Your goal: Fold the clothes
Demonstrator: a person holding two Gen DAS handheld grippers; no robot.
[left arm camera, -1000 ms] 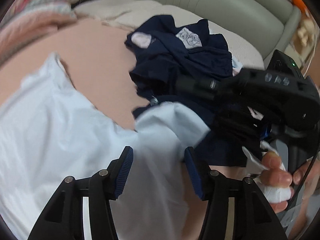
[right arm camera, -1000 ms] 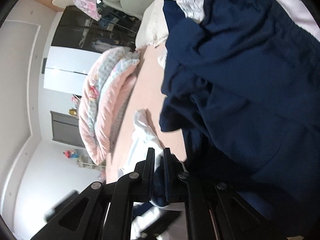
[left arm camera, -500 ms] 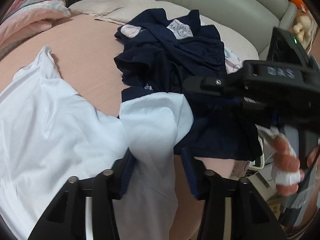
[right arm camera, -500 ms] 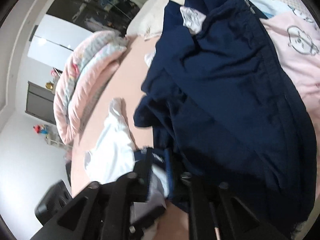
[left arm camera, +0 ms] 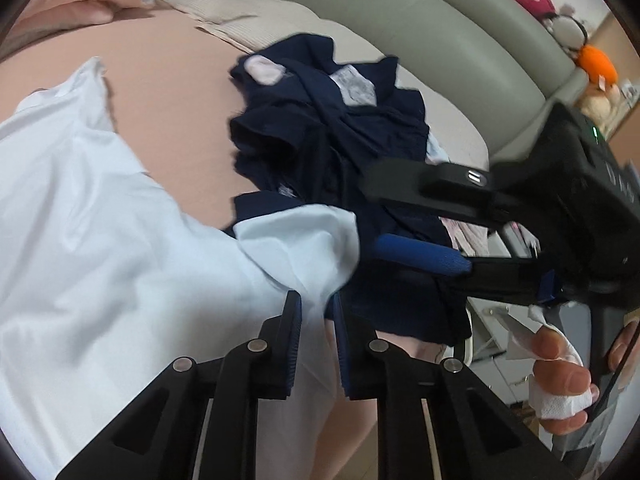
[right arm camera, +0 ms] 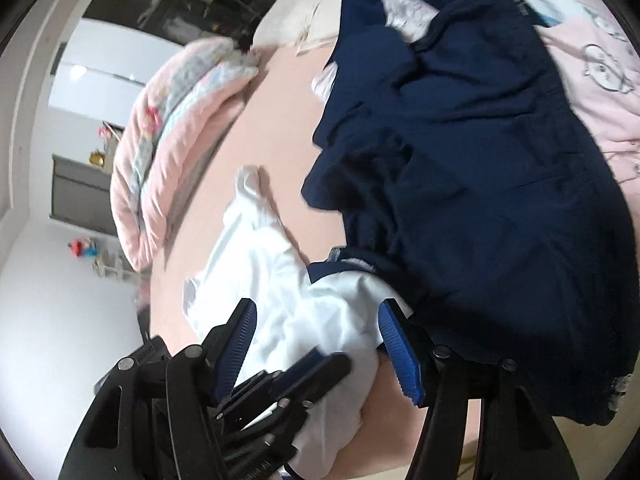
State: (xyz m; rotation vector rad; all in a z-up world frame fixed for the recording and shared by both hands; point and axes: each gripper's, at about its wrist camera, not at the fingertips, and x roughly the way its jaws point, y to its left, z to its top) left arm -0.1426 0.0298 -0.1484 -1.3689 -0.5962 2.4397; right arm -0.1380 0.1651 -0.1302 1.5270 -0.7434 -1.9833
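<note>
Pinching a fold of the pale blue shirt between its blue-padded fingers, the left gripper sits low at the near edge of the bed; the fingers stand close together with the cloth caught between them, at the sleeve end with its navy cuff.

The shirt lies spread over the peach-pink sheet, its body running off to the left in the left wrist view, one corner raised toward the far side. The sleeve end touches the pile of navy clothes, which lies heaped just beside it on the same sheet.

The right gripper has its fingers spread wide, with shirt fabric lying in the gap between them; neither pad is seen pressing on it. In the left wrist view it comes in from the right, held by a hand with white bandage on the fingers.

A pink printed garment lies beyond the navy pile. A rolled pink quilt lies at the far side of the bed. A grey-green padded headboard runs behind the bed.
</note>
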